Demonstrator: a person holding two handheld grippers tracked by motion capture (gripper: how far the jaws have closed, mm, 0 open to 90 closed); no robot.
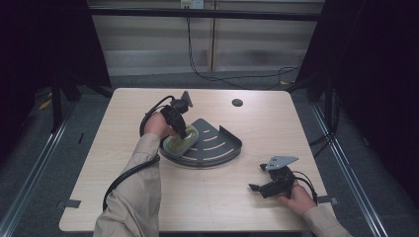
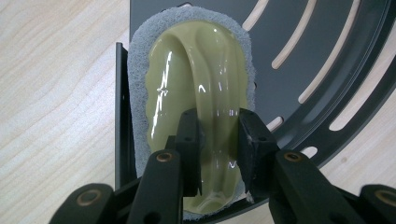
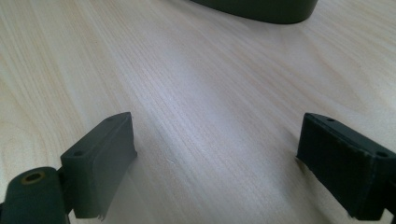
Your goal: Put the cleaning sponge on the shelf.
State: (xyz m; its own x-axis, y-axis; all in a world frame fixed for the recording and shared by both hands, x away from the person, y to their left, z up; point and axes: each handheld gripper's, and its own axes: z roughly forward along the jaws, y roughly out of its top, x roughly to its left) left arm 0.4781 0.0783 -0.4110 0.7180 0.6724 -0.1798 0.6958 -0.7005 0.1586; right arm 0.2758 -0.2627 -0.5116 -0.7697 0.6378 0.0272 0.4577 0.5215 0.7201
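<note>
Your left gripper (image 2: 218,135) pinches scrubber (image 2: 196,84) handle, pad on rack (image 2: 327,60). Your right gripper (image 3: 215,158) spread wide over table (image 3: 210,84).

No text, label, brand, number or sign can be read anywhere.

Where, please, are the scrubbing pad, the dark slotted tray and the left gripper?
scrubbing pad (image 2: 196,74), left gripper view, on its glossy green handle.
dark slotted tray (image 1: 220,143), high view, on its slotted floor.
left gripper (image 2: 219,135), left gripper view, midway between its fingers.
</note>
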